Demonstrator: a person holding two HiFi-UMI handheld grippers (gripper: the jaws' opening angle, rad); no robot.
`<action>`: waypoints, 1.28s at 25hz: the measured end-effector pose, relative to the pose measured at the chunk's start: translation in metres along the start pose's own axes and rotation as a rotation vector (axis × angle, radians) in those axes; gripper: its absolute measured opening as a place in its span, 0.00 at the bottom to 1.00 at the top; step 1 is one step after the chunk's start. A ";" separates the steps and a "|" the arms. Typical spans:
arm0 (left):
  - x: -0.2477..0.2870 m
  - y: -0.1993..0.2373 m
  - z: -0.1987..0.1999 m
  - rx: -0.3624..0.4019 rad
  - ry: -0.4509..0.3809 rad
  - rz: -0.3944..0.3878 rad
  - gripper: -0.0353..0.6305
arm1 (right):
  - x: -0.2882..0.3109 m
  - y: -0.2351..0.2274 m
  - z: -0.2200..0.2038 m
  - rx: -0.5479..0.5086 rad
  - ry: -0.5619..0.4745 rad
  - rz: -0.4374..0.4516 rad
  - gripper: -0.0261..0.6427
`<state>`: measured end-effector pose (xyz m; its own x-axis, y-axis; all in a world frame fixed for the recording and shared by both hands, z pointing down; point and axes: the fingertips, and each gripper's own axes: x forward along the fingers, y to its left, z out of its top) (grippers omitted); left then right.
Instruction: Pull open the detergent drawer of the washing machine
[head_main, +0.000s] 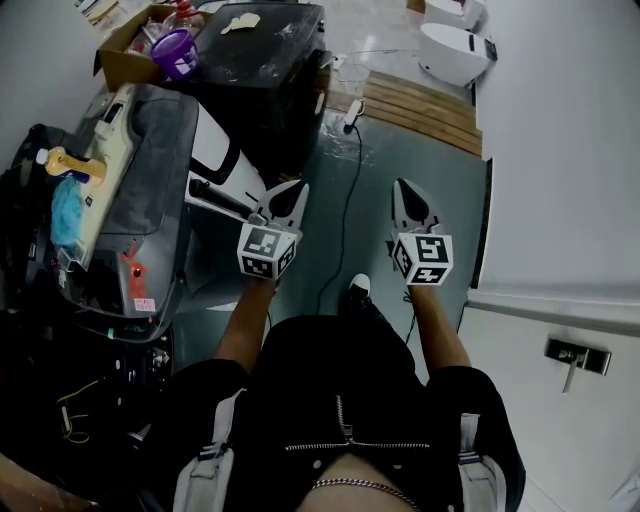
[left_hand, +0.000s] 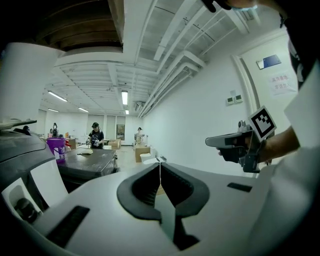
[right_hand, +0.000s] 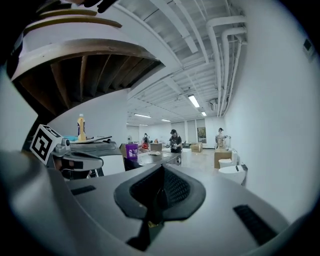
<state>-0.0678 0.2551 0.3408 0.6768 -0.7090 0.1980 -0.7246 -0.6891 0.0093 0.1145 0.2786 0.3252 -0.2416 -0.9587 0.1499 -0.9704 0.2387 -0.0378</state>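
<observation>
- At the far left stands the grey washing machine (head_main: 150, 150). A yellow bottle (head_main: 68, 165) with a white cap stands upright on its top, near a crumpled blue cloth (head_main: 65, 215). I cannot tell which part of the machine is the detergent drawer.
- Behind it, an open cardboard box (head_main: 115, 50) holds small items. A round purple tub (head_main: 176, 52) stands beside the box on a glossy black table (head_main: 270, 60).
- The left gripper (head_main: 290, 190), white and pointed, is near the machine. Its jaws are pressed together and hold nothing.
- The right gripper (head_main: 405, 188) is over the grey floor (head_main: 455, 200). Its jaws are also pressed together and empty.
</observation>
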 end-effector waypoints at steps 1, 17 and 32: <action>0.008 0.001 0.002 -0.002 0.004 0.012 0.09 | 0.008 -0.006 0.002 0.003 0.000 0.015 0.05; 0.111 -0.008 0.013 -0.007 0.048 0.145 0.09 | 0.077 -0.092 0.006 0.014 0.015 0.219 0.05; 0.168 0.047 0.002 -0.058 0.053 0.161 0.09 | 0.162 -0.080 -0.005 0.018 0.070 0.331 0.06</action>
<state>0.0120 0.1030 0.3728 0.5444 -0.7997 0.2531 -0.8306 -0.5562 0.0293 0.1529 0.1051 0.3570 -0.5434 -0.8167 0.1942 -0.8394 0.5315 -0.1135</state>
